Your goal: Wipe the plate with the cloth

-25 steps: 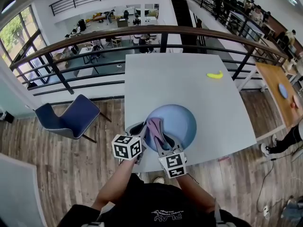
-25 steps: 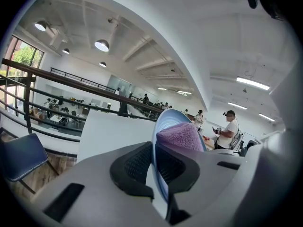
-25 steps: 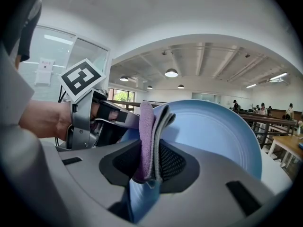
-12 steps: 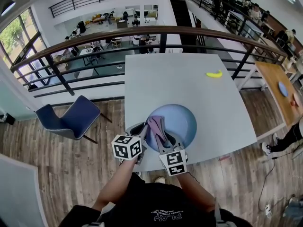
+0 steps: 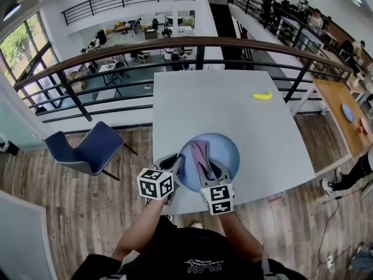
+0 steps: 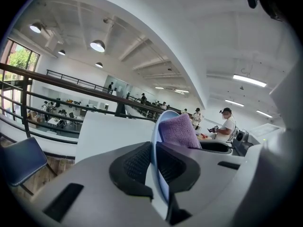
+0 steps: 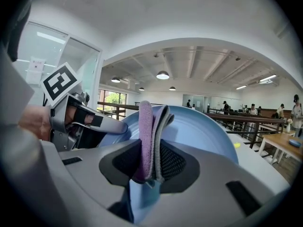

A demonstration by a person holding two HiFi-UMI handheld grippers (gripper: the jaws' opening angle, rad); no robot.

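- Clamping the plate (image 5: 226, 149) at its near-left rim: my left gripper (image 6: 155, 149), jaws nearly together on it.
- My right gripper (image 7: 150, 151) jaws pinch the folded purple cloth (image 7: 146, 126) against the plate.

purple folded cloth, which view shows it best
Right gripper view: the purple folded cloth is close, pinched in the right gripper. Head view shows it small against the light blue plate; left gripper view, one corner.

Left gripper (image 5: 175, 165), at the plate's (image 5: 226, 150) 9 o'clock: jaws pinch the rim and have just been easing apart. Right gripper (image 5: 208, 168), at 6 o'clock: jaws clamp the folded cloth (image 5: 200, 150).
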